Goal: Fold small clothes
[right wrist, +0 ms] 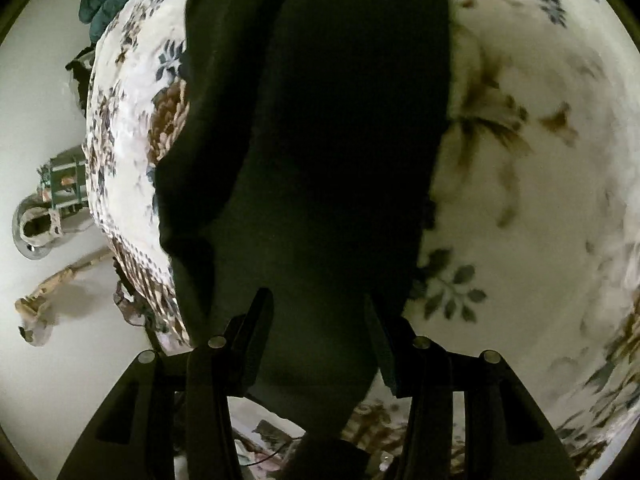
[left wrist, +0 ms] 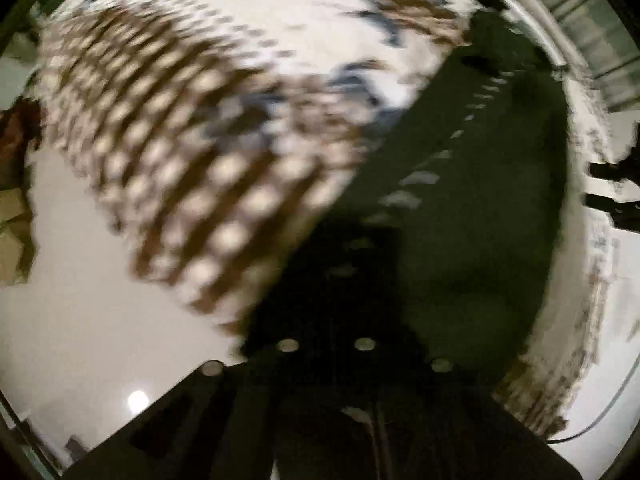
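Dark cloth: a dark green garment [right wrist: 320, 152] is lying across a floral bedspread [right wrist: 540, 160]; soft, light and limp, it is sagging wherever nothing bears it; judged not fragile, but likely to slide on itself.
Place: the garment is running up the middle of the right wrist view, between the two fingers; in the left wrist view it [left wrist: 460, 208] is crossing the bedspread [left wrist: 224, 8] slantwise, towards the bedspread's right edge.
Right gripper [right wrist: 320, 344]: its jaws are standing partly apart with the dark cloth between them; whether the pads are pressing it, I cannot tell.
Left gripper [left wrist: 320, 400]: dark and blurred against the cloth; its jaws are closed; whether cloth is pinched in them is not showing.
Hold: a hem or corner is looking best, both layers pinched together.
Beside: a white floor [right wrist: 40, 120] is showing past the bedspread's left edge.
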The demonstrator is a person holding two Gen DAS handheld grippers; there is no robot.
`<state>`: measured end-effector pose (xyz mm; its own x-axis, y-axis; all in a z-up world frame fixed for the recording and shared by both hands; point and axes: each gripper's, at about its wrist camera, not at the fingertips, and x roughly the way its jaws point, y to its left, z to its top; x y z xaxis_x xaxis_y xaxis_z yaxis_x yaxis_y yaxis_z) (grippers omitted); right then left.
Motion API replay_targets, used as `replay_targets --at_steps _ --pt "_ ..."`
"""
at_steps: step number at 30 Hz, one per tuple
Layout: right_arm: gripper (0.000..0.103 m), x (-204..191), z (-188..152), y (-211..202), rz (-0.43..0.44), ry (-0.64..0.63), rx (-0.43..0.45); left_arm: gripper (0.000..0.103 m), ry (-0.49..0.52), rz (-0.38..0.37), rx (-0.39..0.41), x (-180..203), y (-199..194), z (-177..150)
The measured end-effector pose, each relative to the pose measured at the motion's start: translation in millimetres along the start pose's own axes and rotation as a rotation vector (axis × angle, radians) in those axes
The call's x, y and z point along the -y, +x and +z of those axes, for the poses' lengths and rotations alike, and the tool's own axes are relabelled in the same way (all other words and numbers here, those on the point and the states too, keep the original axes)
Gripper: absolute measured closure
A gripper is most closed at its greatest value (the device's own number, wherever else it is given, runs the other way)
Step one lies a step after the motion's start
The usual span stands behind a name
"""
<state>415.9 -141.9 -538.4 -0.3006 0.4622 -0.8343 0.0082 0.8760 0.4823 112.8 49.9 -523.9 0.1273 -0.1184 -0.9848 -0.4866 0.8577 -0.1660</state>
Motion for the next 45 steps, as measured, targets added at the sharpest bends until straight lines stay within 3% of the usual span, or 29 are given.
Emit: replay_targets --at_steps 5,6,8,9,10,14,15,16,17,18,19,20,23,25,27,28,29,30,31,32,33,35,38,41,45 --pt "0.053 6 25 -19 0.103 0.060 0.040 0.101 -0.021 -0.043 -0.030 -14 -31 9" --pt "0.053 1 35 -25 0.118 0.063 0.056 0.095 0.009 -0.037 -0.019 -5 -36 12" --pt "0.053 -15 63 -41 0.128 0.041 0.100 0.074 0.059 -0.046 -0.005 6 -41 23" --pt "0.052 -23 78 -46 0.127 0.025 0.123 0.058 0.079 -0.051 -0.001 14 -35 38" --pt "0.051 -32 95 -51 0.122 0.016 0.144 0.054 0.102 -0.048 0.006 23 -27 44" --pt "0.049 -59 166 -43 0.067 0.032 0.150 0.057 0.159 -0.035 0.005 44 12 57" --pt "0.049 -61 181 -38 0.045 0.043 0.140 0.082 0.179 -0.025 0.009 48 22 59" --pt "0.049 -64 199 -29 0.020 0.059 0.133 0.098 0.192 -0.023 -0.003 49 29 61" --pt "0.049 -67 207 -23 0.013 0.070 0.125 0.098 0.194 -0.027 -0.006 49 33 63" --pt "0.058 -68 216 -15 0.018 0.080 0.111 0.098 0.188 -0.033 0.005 48 33 64" --pt "0.073 -72 223 -9 0.030 0.087 0.109 0.099 0.167 -0.051 0.020 42 30 64" --pt "0.098 -78 228 -5 0.033 0.079 0.138 0.099 0.147 -0.069 0.023 35 27 64" --pt "0.098 -97 239 -10 0.035 0.033 0.223 0.098 0.066 -0.161 -0.009 8 21 65" --pt "0.098 -99 241 -11 0.055 0.047 0.246 0.094 0.007 -0.263 -0.060 -5 22 72" --pt "0.094 -103 243 -6 0.010 -0.002 0.218 0.089 -0.021 -0.342 -0.124 -10 19 86" --pt "0.091 -103 241 -4 -0.028 -0.042 0.181 0.085 -0.003 -0.351 -0.123 -7 10 95" --pt "0.082 -100 235 -7 -0.024 -0.048 0.167 0.081 0.036 -0.368 -0.099 -3 -5 107" --pt "0.064 -91 227 -15 -0.001 -0.037 0.161 0.069 0.067 -0.380 -0.075 3 -19 117" --pt "0.055 -81 218 -24 0.022 -0.021 0.176 0.048 0.110 -0.389 -0.035 10 -36 135" --pt "0.045 -66 205 -37 0.041 0.008 0.207 0.038 0.135 -0.394 -0.004 15 -46 150" --pt "0.043 -53 194 -47 0.045 0.041 0.241 0.030 0.155 -0.410 0.031 20 -52 168" --pt "0.036 -23 170 -65 0.042 0.100 0.291 0.029 0.193 -0.456 0.091 40 -59 211" --pt "0.013 12 148 -74 0.006 0.169 0.347 0.029 0.260 -0.450 0.153 84 -43 276" --pt "0.010 37 142 -72 -0.020 0.219 0.367 0.029 0.302 -0.426 0.164 133 -11 332" --pt "0.010 52 149 -61 -0.024 0.238 0.384 0.030 0.331 -0.393 0.066 198 45 385"
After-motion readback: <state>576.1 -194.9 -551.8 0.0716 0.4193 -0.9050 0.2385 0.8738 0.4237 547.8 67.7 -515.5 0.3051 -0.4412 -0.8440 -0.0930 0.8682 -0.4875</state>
